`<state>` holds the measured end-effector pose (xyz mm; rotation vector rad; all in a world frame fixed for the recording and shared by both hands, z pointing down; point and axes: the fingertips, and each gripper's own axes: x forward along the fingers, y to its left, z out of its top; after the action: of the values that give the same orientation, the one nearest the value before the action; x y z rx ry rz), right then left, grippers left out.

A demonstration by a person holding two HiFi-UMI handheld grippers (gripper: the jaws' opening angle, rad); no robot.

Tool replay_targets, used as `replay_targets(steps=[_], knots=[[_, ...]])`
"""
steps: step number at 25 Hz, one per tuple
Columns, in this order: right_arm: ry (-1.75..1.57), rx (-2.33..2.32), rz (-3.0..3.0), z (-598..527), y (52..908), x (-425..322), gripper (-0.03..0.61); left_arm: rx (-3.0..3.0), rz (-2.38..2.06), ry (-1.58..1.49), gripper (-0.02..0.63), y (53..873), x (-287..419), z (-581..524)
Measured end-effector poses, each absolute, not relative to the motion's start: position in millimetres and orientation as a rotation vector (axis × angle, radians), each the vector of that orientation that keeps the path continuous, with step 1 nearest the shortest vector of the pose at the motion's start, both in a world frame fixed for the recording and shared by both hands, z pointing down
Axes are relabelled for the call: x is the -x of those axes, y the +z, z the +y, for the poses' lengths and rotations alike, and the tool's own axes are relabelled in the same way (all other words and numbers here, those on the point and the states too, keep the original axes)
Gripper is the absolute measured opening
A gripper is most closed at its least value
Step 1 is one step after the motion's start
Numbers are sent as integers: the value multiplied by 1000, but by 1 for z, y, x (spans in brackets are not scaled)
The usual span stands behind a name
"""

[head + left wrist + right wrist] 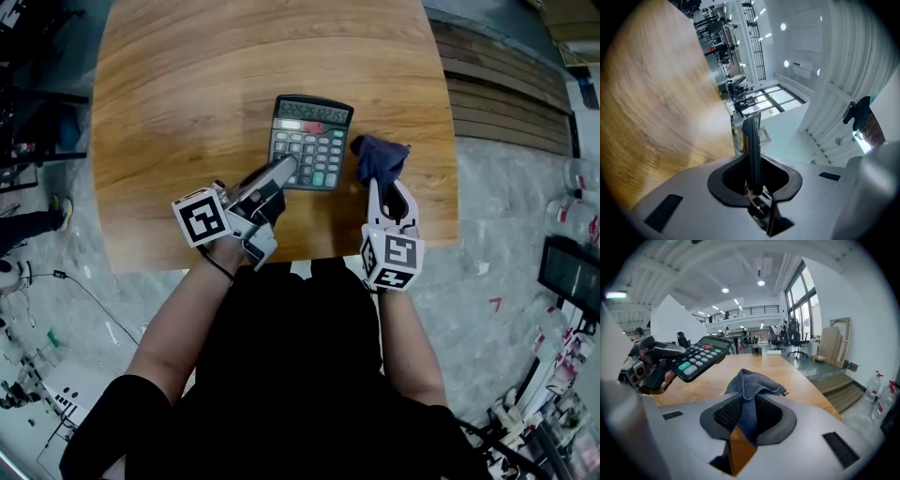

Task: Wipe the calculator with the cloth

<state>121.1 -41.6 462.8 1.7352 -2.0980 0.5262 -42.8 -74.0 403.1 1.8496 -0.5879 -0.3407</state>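
Observation:
A dark grey calculator [309, 141] with a green key and a red key hangs tilted above the wooden table [178, 112]. My left gripper [286, 167] is shut on its near left edge. In the left gripper view the calculator [752, 140] stands edge-on between the jaws. My right gripper [382, 183] is shut on a bunched dark blue cloth [378, 155], just right of the calculator and not touching it. From the right gripper view the cloth [752, 387] bulges out of the jaws, with the calculator [698, 357] and the left gripper [647, 364] up at the left.
The table's front edge [309, 258] runs close to the person's body. Wooden steps [506, 94] lie to the right of the table. Water bottles [581, 202] stand on the floor at the far right, and cables [84, 291] trail at the left.

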Motion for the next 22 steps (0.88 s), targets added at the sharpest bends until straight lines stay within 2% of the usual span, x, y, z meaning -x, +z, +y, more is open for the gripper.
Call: replay_targets(steps=[7,22], knots=[[299,-1758,-2187,-59,436,-117,77,-1838,-509,-334,69,397,22,-61],[8,-1493,-2461,-41,412,-25,77,-1701,-417,-478,69,383,17,-64]])
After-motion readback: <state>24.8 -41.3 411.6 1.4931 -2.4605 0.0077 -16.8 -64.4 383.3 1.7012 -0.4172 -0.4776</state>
